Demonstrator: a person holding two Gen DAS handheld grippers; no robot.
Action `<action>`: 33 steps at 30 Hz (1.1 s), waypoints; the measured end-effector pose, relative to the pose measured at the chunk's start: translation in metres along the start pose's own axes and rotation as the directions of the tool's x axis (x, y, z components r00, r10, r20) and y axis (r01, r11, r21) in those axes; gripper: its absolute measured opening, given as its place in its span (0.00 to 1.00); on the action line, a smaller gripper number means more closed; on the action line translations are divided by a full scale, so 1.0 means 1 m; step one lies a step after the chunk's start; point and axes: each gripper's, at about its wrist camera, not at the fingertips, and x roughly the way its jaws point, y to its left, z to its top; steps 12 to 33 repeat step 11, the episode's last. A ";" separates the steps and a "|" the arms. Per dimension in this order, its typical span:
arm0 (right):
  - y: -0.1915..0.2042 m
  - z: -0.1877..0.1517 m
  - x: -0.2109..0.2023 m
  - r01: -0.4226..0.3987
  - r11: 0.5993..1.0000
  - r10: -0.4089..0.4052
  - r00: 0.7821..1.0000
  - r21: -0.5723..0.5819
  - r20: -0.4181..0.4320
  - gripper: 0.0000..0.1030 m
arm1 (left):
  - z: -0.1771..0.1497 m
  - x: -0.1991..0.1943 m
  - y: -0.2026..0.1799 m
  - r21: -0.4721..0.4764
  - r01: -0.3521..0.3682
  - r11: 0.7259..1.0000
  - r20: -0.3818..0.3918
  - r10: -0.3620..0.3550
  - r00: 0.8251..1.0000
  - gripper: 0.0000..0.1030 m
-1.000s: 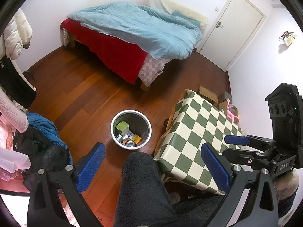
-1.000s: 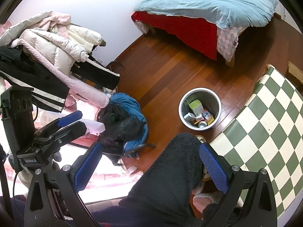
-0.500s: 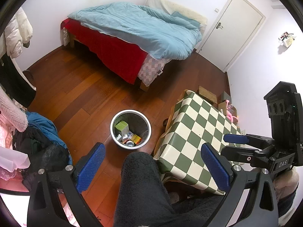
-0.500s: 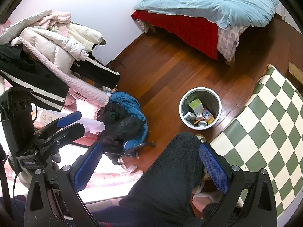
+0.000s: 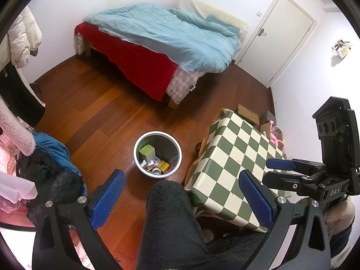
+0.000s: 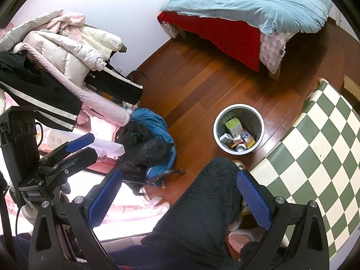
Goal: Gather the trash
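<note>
A white round trash bin (image 5: 137, 144) stands on the wooden floor and holds a green box (image 5: 146, 153), a can (image 5: 155, 171) and other small packs. My left gripper (image 5: 182, 199) hovers open and empty above a person's dark fleece knee (image 5: 168, 213), short of the bin. The right gripper (image 5: 273, 171) shows side-on over the checkered table (image 5: 236, 148). In the right wrist view the right gripper (image 6: 180, 199) is open and empty too, with the bin (image 6: 216, 132) ahead to the right and the left gripper (image 6: 85, 148) at far left.
A bed with a blue duvet (image 5: 171, 36) and red cover fills the far side. A white door (image 5: 281, 36) is at the back right. Clothes are piled on a chair (image 6: 146, 144) and rack (image 6: 56, 51) to the left. Cardboard boxes (image 5: 247, 113) sit behind the table.
</note>
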 end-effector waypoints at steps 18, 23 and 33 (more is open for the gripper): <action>0.003 -0.004 0.001 -0.003 1.000 0.003 1.000 -0.013 -0.008 1.00 | -0.001 -0.005 0.006 -0.008 0.014 1.000 0.009 -0.014 1.000 1.00; 0.003 -0.004 0.001 -0.003 1.000 0.003 1.000 -0.013 -0.008 1.00 | -0.001 -0.005 0.006 -0.008 0.014 1.000 0.009 -0.014 1.000 1.00; 0.003 -0.004 0.001 -0.003 1.000 0.003 1.000 -0.013 -0.008 1.00 | -0.001 -0.005 0.006 -0.008 0.014 1.000 0.009 -0.014 1.000 1.00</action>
